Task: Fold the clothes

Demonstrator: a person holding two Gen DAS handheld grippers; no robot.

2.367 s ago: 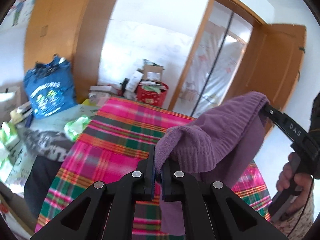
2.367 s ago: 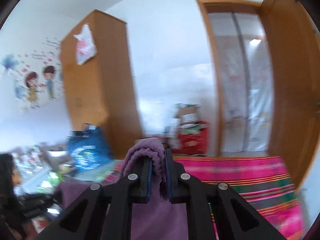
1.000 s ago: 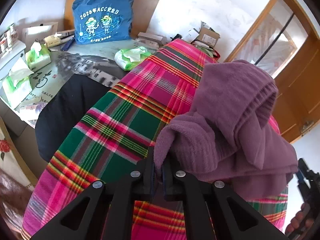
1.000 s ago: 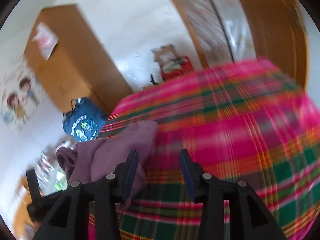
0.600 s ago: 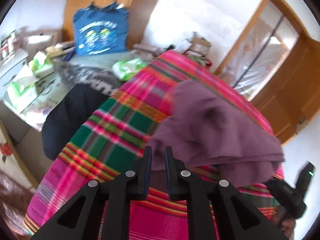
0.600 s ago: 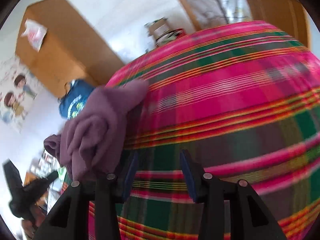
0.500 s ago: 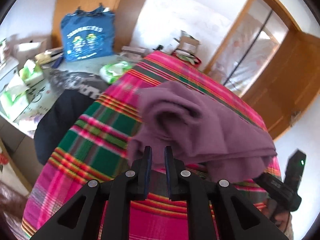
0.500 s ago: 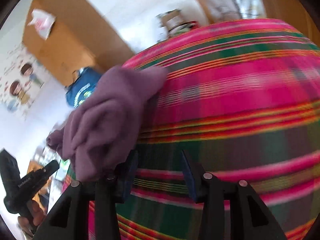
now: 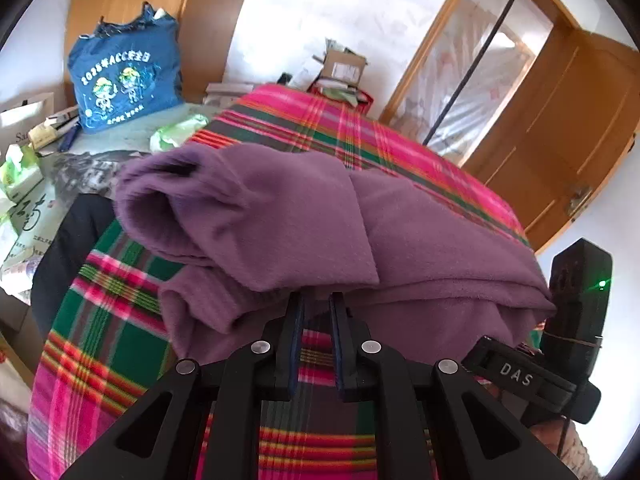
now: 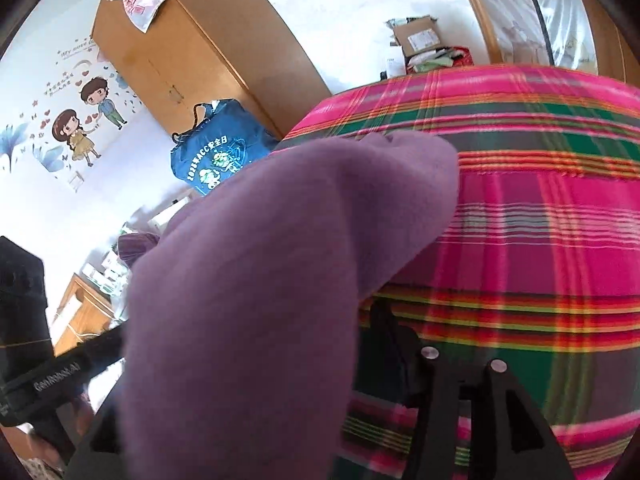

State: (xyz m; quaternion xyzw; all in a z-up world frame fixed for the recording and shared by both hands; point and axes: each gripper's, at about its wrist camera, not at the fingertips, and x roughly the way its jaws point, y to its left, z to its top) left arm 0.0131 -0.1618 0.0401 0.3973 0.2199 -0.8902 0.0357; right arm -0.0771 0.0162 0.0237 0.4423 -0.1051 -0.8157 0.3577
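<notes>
The purple fleece garment [image 9: 304, 216] lies bunched on the plaid bedspread [image 9: 120, 344], spreading from 9 to 3 o'clock ahead of the left gripper [image 9: 316, 320], whose jaws are nearly closed and empty. The right gripper [image 10: 280, 380] is opening, cloth draped over its left finger. Judged next: smooth the bundle flat and square its edges before creasing. Legible: "DAS" on the right gripper's arm, "ACC" on the blue bag [image 9: 124, 76].
</notes>
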